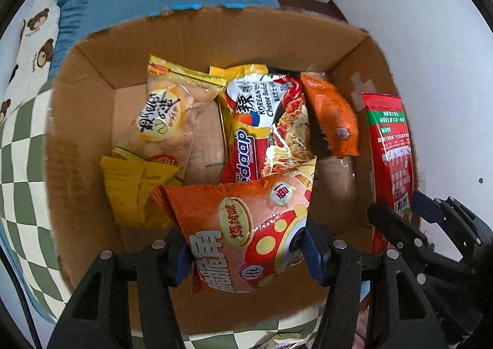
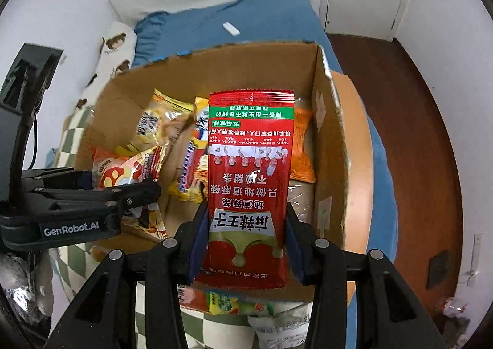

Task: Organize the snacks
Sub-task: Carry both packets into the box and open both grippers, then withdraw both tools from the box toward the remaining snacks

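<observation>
An open cardboard box (image 1: 77,121) (image 2: 332,133) sits on a bed and holds several snack packs. My left gripper (image 1: 246,253) is shut on an orange-and-red chip bag (image 1: 243,225) and holds it above the box's near side. My right gripper (image 2: 246,235) is shut on a tall red spicy-strip packet (image 2: 249,170) hanging over the right half of the box. That packet (image 1: 391,158) and the right gripper (image 1: 400,213) also show at the right of the left wrist view. The left gripper (image 2: 123,188) with its bag (image 2: 120,170) shows at the left of the right wrist view.
Inside the box lie a yellow-topped bread pack (image 1: 166,115), a Korean cheese noodle pack (image 1: 262,121), an orange pouch (image 1: 332,115) and a yellow sachet (image 1: 135,192). More snacks (image 2: 228,302) lie on the checkered blanket (image 1: 21,164) in front. A blue quilt (image 2: 215,25) lies behind; wooden floor (image 2: 416,133) shows right.
</observation>
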Demonstrator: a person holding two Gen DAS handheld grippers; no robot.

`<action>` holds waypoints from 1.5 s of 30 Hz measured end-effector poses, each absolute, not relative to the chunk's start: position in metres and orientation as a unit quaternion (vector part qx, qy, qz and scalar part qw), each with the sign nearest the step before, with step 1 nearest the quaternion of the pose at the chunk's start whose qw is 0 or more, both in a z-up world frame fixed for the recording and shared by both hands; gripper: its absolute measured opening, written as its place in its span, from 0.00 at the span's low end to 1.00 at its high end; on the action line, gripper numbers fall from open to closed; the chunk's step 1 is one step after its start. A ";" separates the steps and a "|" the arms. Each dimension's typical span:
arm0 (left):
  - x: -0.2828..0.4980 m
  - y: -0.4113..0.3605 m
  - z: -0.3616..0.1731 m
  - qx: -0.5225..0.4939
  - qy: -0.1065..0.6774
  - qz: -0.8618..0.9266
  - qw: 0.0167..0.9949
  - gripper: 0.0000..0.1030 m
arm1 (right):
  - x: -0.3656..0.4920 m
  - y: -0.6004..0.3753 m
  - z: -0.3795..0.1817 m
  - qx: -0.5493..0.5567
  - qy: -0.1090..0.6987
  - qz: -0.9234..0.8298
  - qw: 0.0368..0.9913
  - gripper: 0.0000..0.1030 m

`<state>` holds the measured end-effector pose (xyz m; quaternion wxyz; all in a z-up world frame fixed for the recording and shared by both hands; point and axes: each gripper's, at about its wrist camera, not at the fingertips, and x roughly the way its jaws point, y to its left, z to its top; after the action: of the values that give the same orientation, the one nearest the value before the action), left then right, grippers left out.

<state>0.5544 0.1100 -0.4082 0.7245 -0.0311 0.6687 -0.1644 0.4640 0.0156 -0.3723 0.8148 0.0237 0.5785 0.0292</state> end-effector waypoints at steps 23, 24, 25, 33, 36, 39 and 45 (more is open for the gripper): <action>0.536 0.149 -0.422 -0.022 0.659 -0.089 0.747 0.89 | 0.467 0.022 -0.422 0.033 0.633 -0.008 0.773 0.93; 0.533 0.151 -0.419 -0.021 0.654 -0.085 0.752 0.89 | 0.466 0.022 -0.422 0.034 0.632 -0.010 0.774 0.93; 0.527 0.154 -0.414 -0.019 0.646 -0.079 0.759 0.89 | 0.467 0.024 -0.422 0.033 0.631 -0.013 0.775 0.93; 0.502 0.172 -0.383 -0.018 0.601 -0.057 0.797 0.89 | 0.450 0.023 -0.401 0.043 0.608 -0.016 0.792 0.93; 0.489 0.171 -0.370 -0.012 0.581 -0.052 0.812 0.89 | 0.442 0.026 -0.389 0.035 0.595 -0.015 0.803 0.93; 0.477 0.172 -0.356 -0.008 0.560 -0.051 0.827 0.89 | 0.431 0.029 -0.375 0.031 0.578 -0.015 0.815 0.93; 0.448 0.171 -0.326 -0.001 0.520 -0.052 0.853 0.89 | 0.406 0.035 -0.344 0.025 0.542 -0.010 0.840 0.93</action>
<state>0.4483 0.1710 -0.3257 0.8526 -0.0011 0.5199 -0.0524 0.4056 0.0348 -0.3441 0.8402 0.0253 0.5417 -0.0100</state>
